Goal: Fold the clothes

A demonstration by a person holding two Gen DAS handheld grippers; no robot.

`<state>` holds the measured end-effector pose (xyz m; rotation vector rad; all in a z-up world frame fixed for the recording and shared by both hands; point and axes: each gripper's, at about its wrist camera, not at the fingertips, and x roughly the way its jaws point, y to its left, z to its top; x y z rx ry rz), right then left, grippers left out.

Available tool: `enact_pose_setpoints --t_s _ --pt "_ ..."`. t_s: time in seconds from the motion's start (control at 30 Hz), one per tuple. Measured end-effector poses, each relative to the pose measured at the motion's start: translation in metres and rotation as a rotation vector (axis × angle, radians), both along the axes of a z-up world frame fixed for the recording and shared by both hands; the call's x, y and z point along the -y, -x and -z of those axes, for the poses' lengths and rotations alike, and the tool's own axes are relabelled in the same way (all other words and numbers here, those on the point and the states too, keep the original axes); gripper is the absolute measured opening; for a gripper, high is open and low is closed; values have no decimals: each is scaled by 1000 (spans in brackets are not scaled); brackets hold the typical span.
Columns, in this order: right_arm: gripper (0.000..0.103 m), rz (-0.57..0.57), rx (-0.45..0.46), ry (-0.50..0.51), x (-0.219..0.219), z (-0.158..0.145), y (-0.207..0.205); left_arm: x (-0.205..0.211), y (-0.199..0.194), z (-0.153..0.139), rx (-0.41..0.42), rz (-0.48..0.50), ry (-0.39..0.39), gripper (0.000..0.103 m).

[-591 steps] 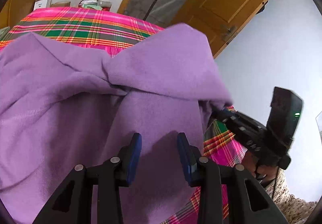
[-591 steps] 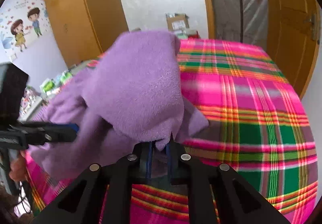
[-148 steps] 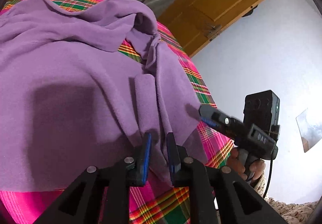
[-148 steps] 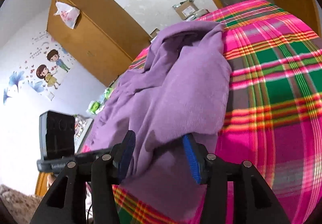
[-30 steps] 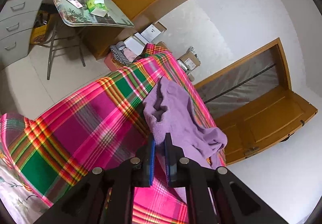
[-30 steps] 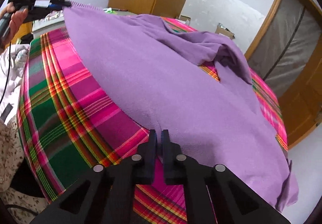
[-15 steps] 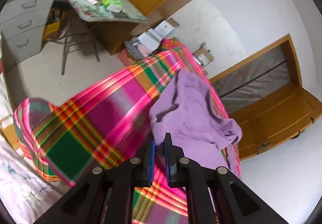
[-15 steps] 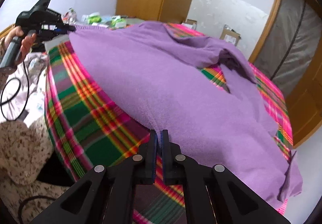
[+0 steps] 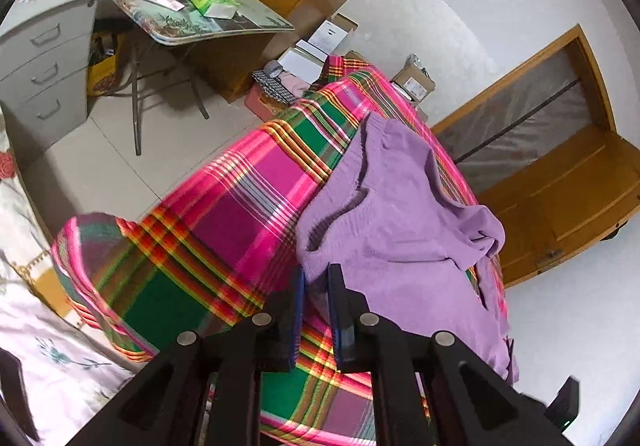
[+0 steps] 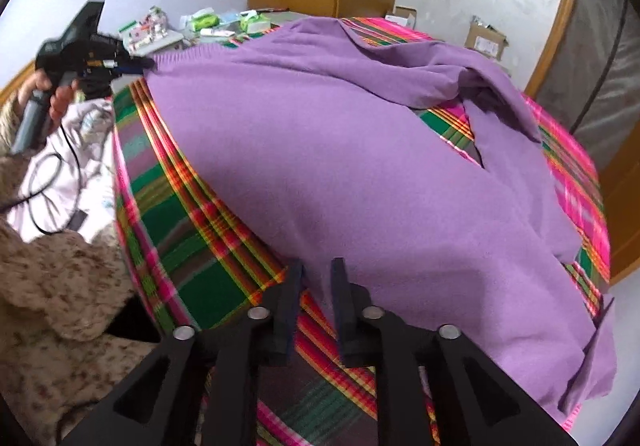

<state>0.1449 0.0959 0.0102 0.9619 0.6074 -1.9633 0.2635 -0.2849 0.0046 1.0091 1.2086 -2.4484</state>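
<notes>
A purple sweater (image 9: pixel 400 230) lies spread on the bed's pink and green plaid cover (image 9: pixel 224 213). One hem corner sits between the tips of my left gripper (image 9: pixel 316 276); its jaws are just starting to open, and the pads still touch the cloth. In the right wrist view the sweater (image 10: pixel 340 165) fills the bed, one sleeve bunched at the far right. My right gripper (image 10: pixel 317 270) stands at the near hem corner, jaws opening, with a clear gap and the cloth lying loose between them. The left gripper (image 10: pixel 138 63) shows at the far hem corner.
A folding table (image 9: pixel 192 17) with tissue packs and a grey drawer unit (image 9: pixel 44 57) stand left of the bed. Cardboard boxes (image 9: pixel 414 81) sit past its far end, with a wooden door (image 9: pixel 560 205) to the right. A person's hand (image 10: pixel 60 97) and patterned sleeve (image 10: pixel 52 286) are at the bedside.
The right jaws have parted from the hem, and that gripper has risen slightly. The left gripper has tilted down toward the bed. The sweater now lies flatter on the cover.
</notes>
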Motion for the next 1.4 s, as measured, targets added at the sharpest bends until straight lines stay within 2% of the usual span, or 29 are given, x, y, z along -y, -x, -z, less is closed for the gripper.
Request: enact_pose_setpoints --t_s 0.13,0.27,0.33,0.47,0.57,0.63,0.67,0.77,0.9,1.07,1.2,1.3,1.4 --pt "19 -11 43 45 -4 -17 13 12 2 -12 22 -23 35 11" --pt "19 28 2 58 -3 -36 35 11 26 -40 21 8 136 16" --pt "19 57 -10 82 -2 -45 51 8 47 -58 1 62 181 21" --pt "20 115 -27 112 1 -60 86 -8 97 -91 -5 178 314 23" --pt "20 162 -54 110 4 -71 117 -19 139 -106 6 278 365 24" --pt "21 183 -75 117 6 -81 139 -29 173 -112 38 343 462 26" --pt "25 189 -81 124 7 -86 150 -32 188 -113 46 372 494 26" --pt "37 201 -87 132 20 -95 180 -44 234 -100 89 476 553 27" --pt "40 129 -118 140 60 -96 204 -54 280 -72 166 557 647 27" --pt "41 -56 -143 37 134 -69 212 -53 315 -47 224 609 701 27" --pt "41 -189 -164 -69 181 -39 215 -59 329 -32 256 697 787 27" --pt "41 -234 -197 -123 204 -23 220 -64 341 -17 301 739 850 27" --pt "41 -258 -223 -152 218 -18 230 -60 355 -5 321 768 854 27"
